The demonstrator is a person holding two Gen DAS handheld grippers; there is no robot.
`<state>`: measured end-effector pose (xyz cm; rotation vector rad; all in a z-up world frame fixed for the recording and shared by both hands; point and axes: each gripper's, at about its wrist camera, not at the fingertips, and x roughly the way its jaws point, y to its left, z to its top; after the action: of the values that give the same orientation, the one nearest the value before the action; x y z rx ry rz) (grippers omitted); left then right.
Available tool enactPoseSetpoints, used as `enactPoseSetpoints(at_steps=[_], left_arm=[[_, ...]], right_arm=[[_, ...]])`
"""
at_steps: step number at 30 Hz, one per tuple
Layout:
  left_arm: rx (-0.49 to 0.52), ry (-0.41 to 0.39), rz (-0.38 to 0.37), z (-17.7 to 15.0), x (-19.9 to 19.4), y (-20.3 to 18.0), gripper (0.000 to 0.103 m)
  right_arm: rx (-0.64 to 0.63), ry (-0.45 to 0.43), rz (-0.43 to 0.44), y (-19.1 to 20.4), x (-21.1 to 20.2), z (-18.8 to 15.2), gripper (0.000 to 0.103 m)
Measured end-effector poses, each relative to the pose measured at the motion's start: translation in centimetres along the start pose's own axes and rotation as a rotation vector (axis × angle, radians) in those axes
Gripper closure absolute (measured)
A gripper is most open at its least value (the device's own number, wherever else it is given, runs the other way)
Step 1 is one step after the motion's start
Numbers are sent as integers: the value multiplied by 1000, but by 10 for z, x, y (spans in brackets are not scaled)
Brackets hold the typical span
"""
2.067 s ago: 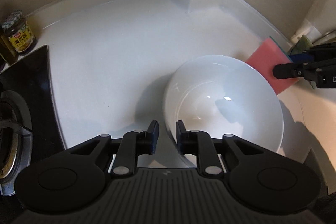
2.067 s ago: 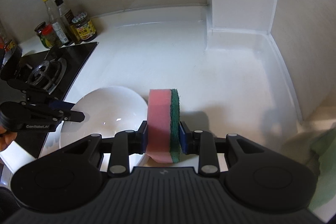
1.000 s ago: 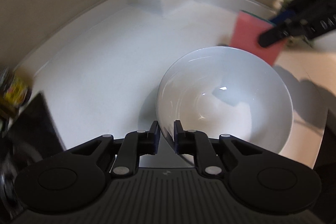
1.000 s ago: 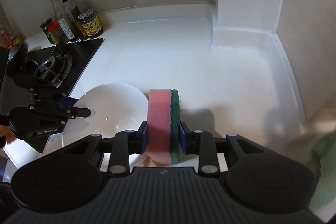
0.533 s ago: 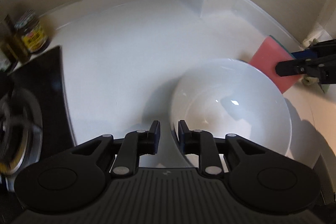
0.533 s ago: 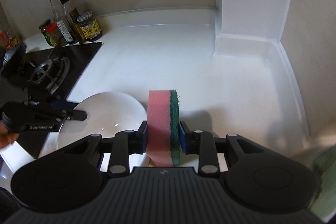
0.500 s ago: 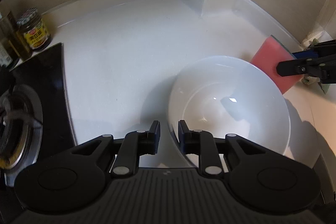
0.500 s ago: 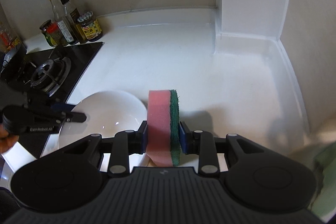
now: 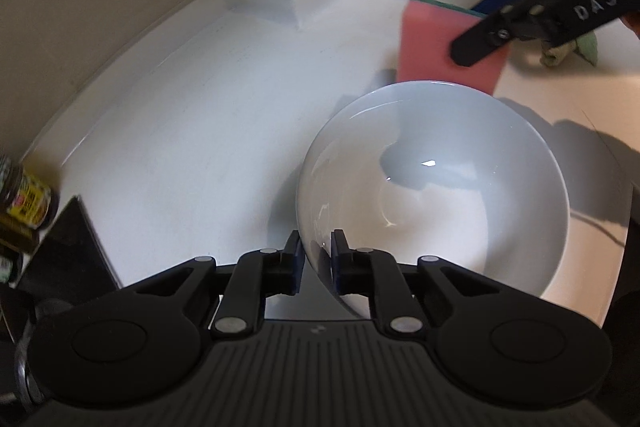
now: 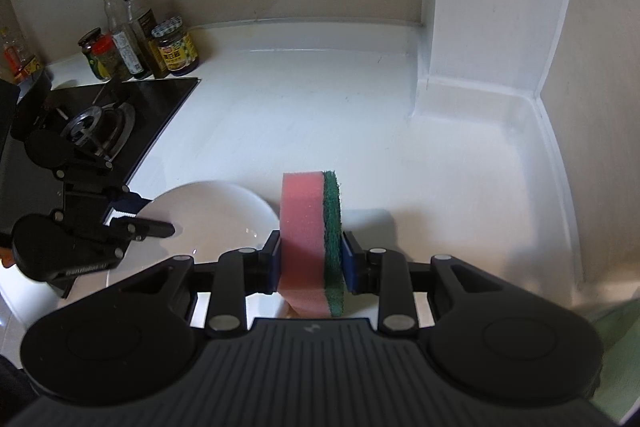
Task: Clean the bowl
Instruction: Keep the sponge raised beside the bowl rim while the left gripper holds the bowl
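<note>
White ceramic bowl (image 9: 436, 187): upright on the white surface (image 9: 192, 131), interior bare and glossy. Left hand-held gripper (image 9: 316, 259): straddles the near rim; jaws have just been closing on it, rim between them, so the bowl looks steadied. Right hand-held gripper (image 10: 311, 259): clamped on a pink-and-green sponge (image 10: 310, 235), now raised above the far rim; scrubbing appears next. Beyond: black gas hob (image 10: 96, 131), condiment jars (image 10: 174, 49).
</note>
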<state>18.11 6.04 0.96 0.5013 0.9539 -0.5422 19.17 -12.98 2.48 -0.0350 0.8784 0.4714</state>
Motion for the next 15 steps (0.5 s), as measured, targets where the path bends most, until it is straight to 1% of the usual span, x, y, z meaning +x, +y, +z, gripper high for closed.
enactPoseSetpoints(at_steps=[3, 6, 9, 10, 11, 13, 15], left_arm=[[55, -18, -19, 1, 6, 2, 89], [69, -27, -52, 2, 9, 8, 88], [-45, -40, -39, -1, 0, 15, 85], [-99, -56, -28, -6, -9, 15, 85], [-149, -68, -22, -10, -14, 16, 85], [-218, -89, -28, -18, -18, 19, 85], [-283, -109, -35, -25, -21, 22, 82]], right_arm=[[-9, 2, -12, 0, 5, 3, 77], [-30, 6, -21, 1, 9, 5, 77], [-24, 4, -20, -1, 7, 4, 77], [-7, -16, -20, -3, 3, 2, 77], [10, -48, -21, -4, -4, 0, 77], [14, -126, -33, -2, -21, -3, 77], [2, -201, -37, 5, -41, -6, 77]])
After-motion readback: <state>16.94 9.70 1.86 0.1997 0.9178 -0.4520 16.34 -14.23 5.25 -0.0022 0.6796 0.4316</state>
